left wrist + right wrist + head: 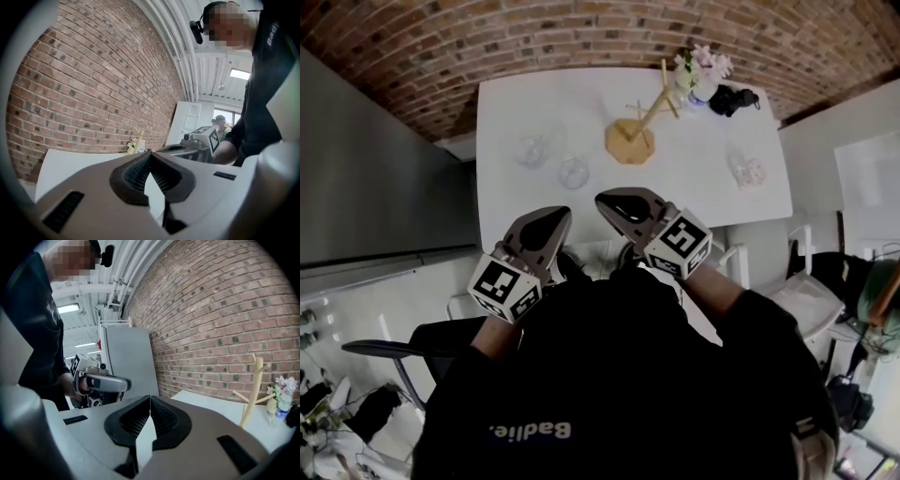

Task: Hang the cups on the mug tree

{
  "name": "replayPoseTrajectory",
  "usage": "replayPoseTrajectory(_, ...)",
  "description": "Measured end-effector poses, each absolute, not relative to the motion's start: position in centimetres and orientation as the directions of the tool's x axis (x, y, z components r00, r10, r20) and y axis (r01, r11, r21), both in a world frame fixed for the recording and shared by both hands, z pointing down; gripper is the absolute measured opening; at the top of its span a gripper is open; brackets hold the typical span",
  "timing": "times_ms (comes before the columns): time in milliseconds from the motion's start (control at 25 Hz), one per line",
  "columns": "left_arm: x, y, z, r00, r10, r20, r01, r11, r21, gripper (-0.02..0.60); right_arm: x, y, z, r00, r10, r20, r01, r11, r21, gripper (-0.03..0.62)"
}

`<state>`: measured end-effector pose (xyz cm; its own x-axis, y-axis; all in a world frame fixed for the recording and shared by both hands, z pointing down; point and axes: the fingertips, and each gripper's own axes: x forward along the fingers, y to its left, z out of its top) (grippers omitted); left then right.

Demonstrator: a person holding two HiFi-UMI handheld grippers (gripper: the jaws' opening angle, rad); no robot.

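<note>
A wooden mug tree (630, 131) stands on the white table (703, 178) with no cup on its pegs. Two clear glass cups (532, 150) (575, 172) sit left of it, nearer the table's front edge. A third small cup (748, 172) rests toward the right end. My left gripper (557, 216) and right gripper (603, 199) hover side by side at the front edge, both shut and empty. In the left gripper view the shut gripper (150, 155) faces the brick wall and the mug tree (138, 138). In the right gripper view the gripper (150, 399) is shut, with the mug tree (253, 390) at the right.
A small vase of flowers (701, 73) and a black object (733, 98) stand at the table's far right corner, behind the tree. A brick wall (581, 28) runs along the far side. A grey cabinet (375, 178) is at the left, chairs at the front.
</note>
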<state>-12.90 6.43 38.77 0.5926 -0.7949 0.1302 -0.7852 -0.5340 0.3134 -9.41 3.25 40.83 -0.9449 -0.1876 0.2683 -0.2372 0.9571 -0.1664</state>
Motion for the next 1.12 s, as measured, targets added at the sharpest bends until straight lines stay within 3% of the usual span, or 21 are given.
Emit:
replayPoseTrajectory(240, -14.1, 4.4, 39.3, 0.575, -0.803, 0.155, -0.804, -0.519, 0.291, 0.003, -10.0, 1.1, 42.4, -0.939, -0.166, 0.301, -0.218, 0.965, -0.148, 0.031)
replayPoseTrajectory(680, -16.2, 2.5, 39.6, 0.443, -0.876, 0.192, -0.880, -0.384, 0.280, 0.003, -11.3, -0.7, 46.7, -0.912, -0.033, 0.410, -0.070, 0.995, -0.074, 0.031)
replayPoseTrajectory(1120, -17.5, 2.5, 41.5, 0.324, -0.920, 0.222, -0.922, -0.255, 0.292, 0.003, -12.2, -2.0, 54.2, -0.787, 0.076, 0.613, 0.127, 0.991, 0.040, 0.032)
